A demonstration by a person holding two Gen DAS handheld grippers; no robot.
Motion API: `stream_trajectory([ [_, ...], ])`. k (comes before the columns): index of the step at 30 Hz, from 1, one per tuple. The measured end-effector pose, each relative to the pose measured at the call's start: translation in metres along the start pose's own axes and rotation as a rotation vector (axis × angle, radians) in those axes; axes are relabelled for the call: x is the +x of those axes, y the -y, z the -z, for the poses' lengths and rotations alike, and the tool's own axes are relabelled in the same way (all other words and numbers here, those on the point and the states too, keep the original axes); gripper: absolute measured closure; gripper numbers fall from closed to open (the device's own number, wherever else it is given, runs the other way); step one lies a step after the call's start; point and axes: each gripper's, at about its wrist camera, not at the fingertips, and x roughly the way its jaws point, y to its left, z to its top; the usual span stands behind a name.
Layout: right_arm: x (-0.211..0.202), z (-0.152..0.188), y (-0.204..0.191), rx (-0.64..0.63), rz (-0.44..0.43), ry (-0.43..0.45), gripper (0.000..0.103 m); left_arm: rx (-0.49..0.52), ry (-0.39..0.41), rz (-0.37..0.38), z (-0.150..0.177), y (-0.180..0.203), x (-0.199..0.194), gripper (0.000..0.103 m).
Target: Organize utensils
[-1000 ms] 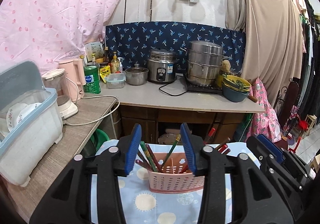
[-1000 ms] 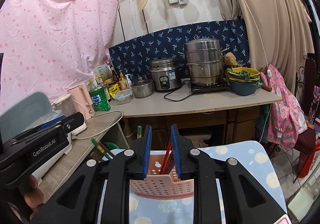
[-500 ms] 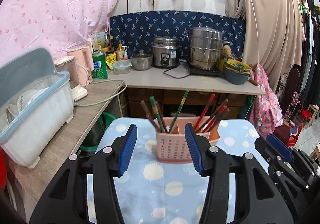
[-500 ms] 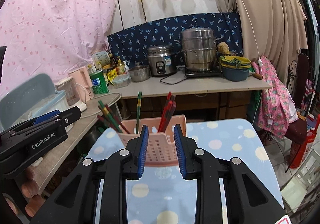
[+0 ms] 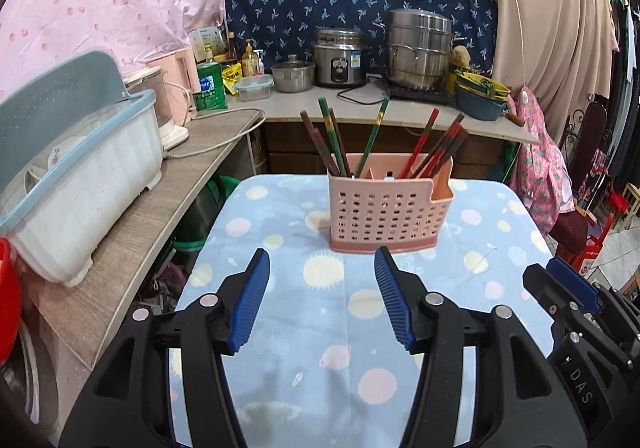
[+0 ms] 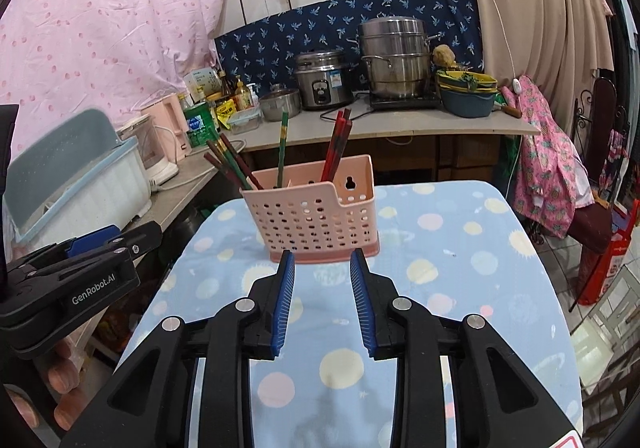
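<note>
A pink perforated utensil basket [image 5: 386,214] [image 6: 316,226] stands on a table covered with a light blue dotted cloth [image 5: 320,332] [image 6: 452,288]. Several red, green and brown chopsticks [image 5: 348,146] [image 6: 282,146] lean upright in its compartments. My left gripper [image 5: 322,264] hovers over the cloth short of the basket, its jaws opening with nothing between them. My right gripper [image 6: 322,260] sits just in front of the basket's base, jaws opening and empty. Each gripper shows at the edge of the other's view: right gripper [image 5: 576,288], left gripper [image 6: 80,260].
A wooden counter [image 5: 132,224] along the left carries a white and blue dish drainer [image 5: 76,176] and a blender [image 5: 162,104]. The far counter [image 5: 400,114] holds pots, a rice cooker, bottles and bowls. A red tub [image 5: 8,300] sits at far left. A hand [image 6: 60,388] grips the left tool.
Both grippers have pulled back from the basket and dipped, so it now stands clear beyond the fingertips. Both pairs of jaws stand wider than before.
</note>
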Motion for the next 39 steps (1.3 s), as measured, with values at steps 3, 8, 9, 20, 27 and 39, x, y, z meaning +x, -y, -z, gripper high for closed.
stream_trajectory([
  [3, -0.003, 0.007, 0.001, 0.005, 0.003, -0.013, 0.07, 0.001, -0.017, -0.002, 0.009, -0.001, -0.001, 0.048],
  [8, -0.007, 0.014, 0.0, -0.009, 0.022, -0.023, 0.063, 0.005, -0.04, -0.01, 0.021, -0.002, -0.001, 0.041],
  [9, -0.007, 0.016, 0.0, -0.01, 0.022, -0.026, 0.063, 0.007, -0.045, -0.011, 0.024, -0.001, 0.0, 0.041],
  [20, 0.0, 0.033, -0.003, -0.032, 0.044, -0.067, 0.048, 0.027, -0.091, -0.031, 0.046, 0.002, 0.011, 0.018],
  [27, 0.007, 0.041, -0.006, -0.048, 0.069, -0.087, 0.038, 0.028, -0.125, -0.025, 0.055, 0.0, 0.021, 0.014],
  [39, 0.01, 0.042, -0.005, -0.049, 0.123, -0.074, 0.02, 0.019, -0.145, -0.031, 0.056, -0.003, 0.029, 0.013],
])
